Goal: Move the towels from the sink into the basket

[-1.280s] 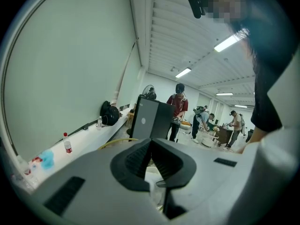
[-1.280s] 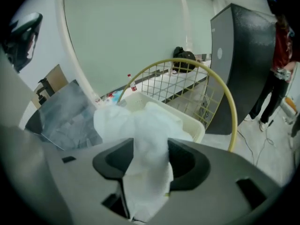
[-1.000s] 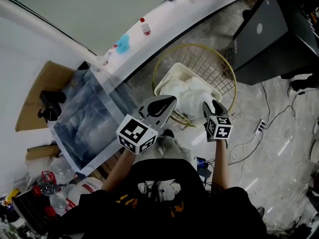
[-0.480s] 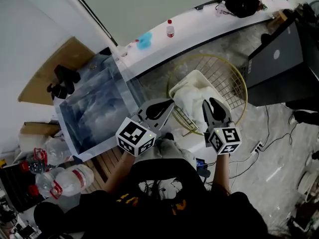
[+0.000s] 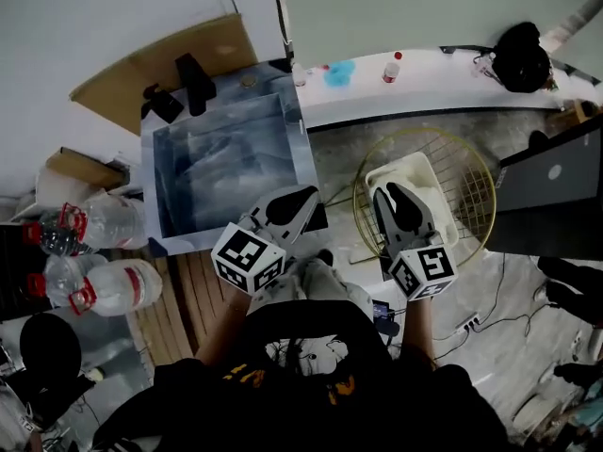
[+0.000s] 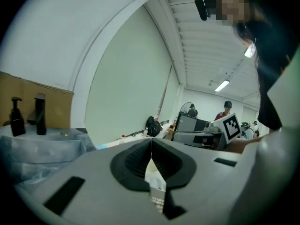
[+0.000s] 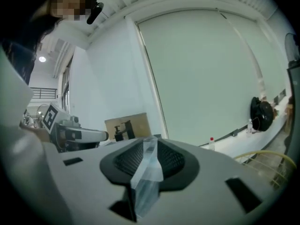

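The plastic-lined sink (image 5: 303, 158) lies ahead to the left, and I cannot make out any towels in it. At the right, the gold wire basket (image 5: 476, 163) holds white towels (image 5: 435, 201). My left gripper (image 5: 303, 196) hovers at the sink's near right corner. It is shut with nothing in it (image 6: 151, 146), and a bit of towel and wire grid (image 6: 157, 186) shows below its tips. My right gripper (image 5: 384, 191) hangs over the basket's near left side. Its jaws are closing with a narrow gap left, and only the sink's plastic shows through that gap (image 7: 149, 146). The basket rim (image 7: 267, 156) lies off to its right.
A black faucet (image 5: 193, 78) and a soap dispenser (image 5: 160, 102) stand behind the sink. Large water bottles (image 5: 104, 285) lie on the floor at the left. A white counter carries a small bottle (image 5: 393, 64) and a black bag (image 5: 523, 55). Cables (image 5: 471, 323) trail by the basket.
The view has swung left, so the sink and the basket now sit further right and lower in the picture. Both grippers stay close in front of me, and the right jaws have narrowed.
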The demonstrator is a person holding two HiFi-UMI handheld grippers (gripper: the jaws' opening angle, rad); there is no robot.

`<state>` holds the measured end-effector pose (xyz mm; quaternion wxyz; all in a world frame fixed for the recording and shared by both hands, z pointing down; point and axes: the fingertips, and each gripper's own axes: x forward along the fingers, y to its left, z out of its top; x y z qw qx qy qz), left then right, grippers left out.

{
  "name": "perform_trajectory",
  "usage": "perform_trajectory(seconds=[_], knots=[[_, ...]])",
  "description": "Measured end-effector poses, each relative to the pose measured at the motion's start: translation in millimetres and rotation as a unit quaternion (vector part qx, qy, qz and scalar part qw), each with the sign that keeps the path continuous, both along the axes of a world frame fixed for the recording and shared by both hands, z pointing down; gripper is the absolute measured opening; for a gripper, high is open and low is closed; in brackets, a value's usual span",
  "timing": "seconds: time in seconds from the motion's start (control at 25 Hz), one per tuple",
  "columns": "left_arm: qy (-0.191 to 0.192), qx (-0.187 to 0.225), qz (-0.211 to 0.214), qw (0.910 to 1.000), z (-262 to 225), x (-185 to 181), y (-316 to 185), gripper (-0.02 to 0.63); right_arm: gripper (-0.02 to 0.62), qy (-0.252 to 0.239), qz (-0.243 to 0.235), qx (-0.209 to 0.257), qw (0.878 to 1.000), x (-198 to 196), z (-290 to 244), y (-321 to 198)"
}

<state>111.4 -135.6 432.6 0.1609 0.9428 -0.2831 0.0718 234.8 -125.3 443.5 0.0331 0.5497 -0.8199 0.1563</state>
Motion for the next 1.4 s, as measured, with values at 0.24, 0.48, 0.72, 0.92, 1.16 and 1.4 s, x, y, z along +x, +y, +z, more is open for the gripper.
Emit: perform_trajectory(seconds=[0.24,0.48,0.72,0.92,1.16,1.4], knots=[[0.01,0.005,-0.055,0.9984,-4.9,-73.9,25.5,0.008,0.092,0.007,-0.037,0.01,0.999,-65.2,-12.6,18.2],[0.024,0.021,-0.073,0.9968,-21.3,-134.6,60.6,0.008,0.091,0.01,-0.051,0.016,0.999,-123.8,-24.5,50.9],[0.034,0.036,-0.082,0.9954,-31.3,-182.7,95.3,0.008,0.053,0.009,-0.066,0.026,0.997,-182.1,-30.9,81.3],[0.038,0.042,-0.09,0.9944,-31.5,-214.9,117.6,0.008,0.04,0.015,-0.076,0.025,0.997,-221.0,-28.4,101.9],[0.048,0.057,-0.097,0.9925,-37.5,-237.7,133.1,0.008,0.02,0.043,-0.093,0.027,0.994,-249.2,-28.3,116.0],[0.053,0.063,-0.093,0.9923,-37.3,-245.5,144.7,0.008,0.006,0.063,-0.099,0.031,0.993,-260.3,-29.1,128.3]])
